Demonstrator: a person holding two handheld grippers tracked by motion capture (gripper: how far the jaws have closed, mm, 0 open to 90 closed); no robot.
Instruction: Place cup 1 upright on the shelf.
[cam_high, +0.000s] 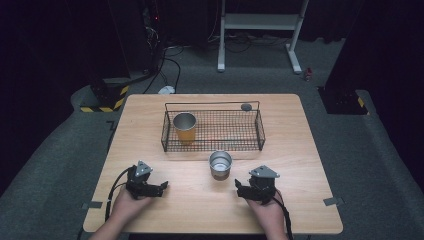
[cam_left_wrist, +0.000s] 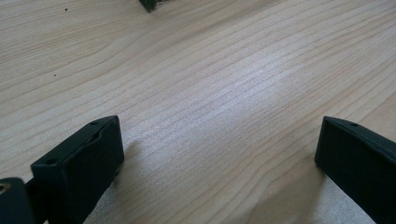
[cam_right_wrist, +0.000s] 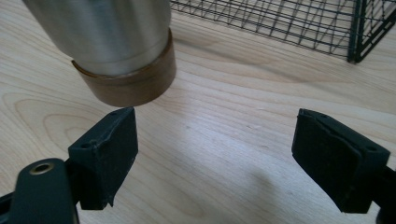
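Nearest, the right gripper (cam_right_wrist: 215, 154) gapes wide over bare table (cam_right_wrist: 224, 186), gripping nothing. The brown-based steel cup (cam_right_wrist: 116, 51) stands just beyond its left jaw, before the wire basket (cam_right_wrist: 299, 23). The left gripper (cam_left_wrist: 219, 154) stands open, empty.

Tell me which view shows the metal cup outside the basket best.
The high view: the whole metal cup stands upright on the table, in front of the wire basket. The right gripper view gives its lower body and brown base close up, cropped. The left gripper view looks at bare wood.
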